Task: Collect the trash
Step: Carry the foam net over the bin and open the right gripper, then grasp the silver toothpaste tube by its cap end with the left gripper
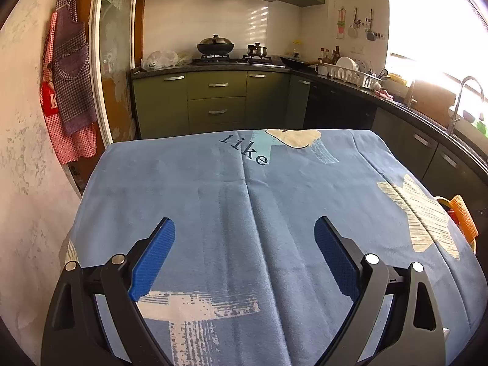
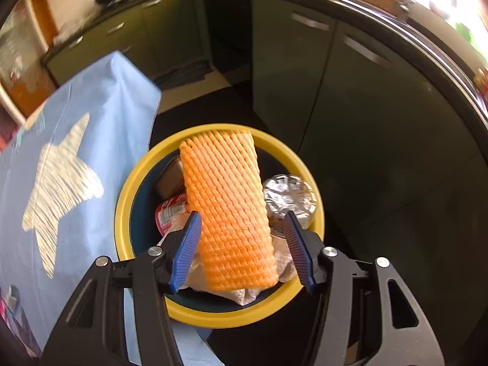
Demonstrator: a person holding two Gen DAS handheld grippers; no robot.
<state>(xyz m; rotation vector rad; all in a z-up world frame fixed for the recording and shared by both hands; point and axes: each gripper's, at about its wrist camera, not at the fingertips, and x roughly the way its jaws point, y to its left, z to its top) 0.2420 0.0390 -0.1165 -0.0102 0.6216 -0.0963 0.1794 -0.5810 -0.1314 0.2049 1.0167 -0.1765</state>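
A blue cloth [image 1: 231, 201] with stars covers the tabletop. Aprons [image 1: 68, 85] hang on the wall. A black pan [image 1: 216, 46] sits on the stove.

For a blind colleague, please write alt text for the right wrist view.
An orange foam net lies between the open right claw over a yellow-rimmed bin holding crumpled foil and wrappers. A blue tablecloth is on the left.

Orange foam net sleeve [image 2: 227, 210], ribbed, matt. Bin rim [image 2: 134, 183] smooth yellow plastic. Crumpled shiny foil [image 2: 288, 195] at its 3 o'clock, creased white paper [image 2: 244, 297] at 6. Tablecloth [image 1: 244, 207] soft matt blue cloth. Gripper pads [image 1: 154, 259] textured blue rubber.
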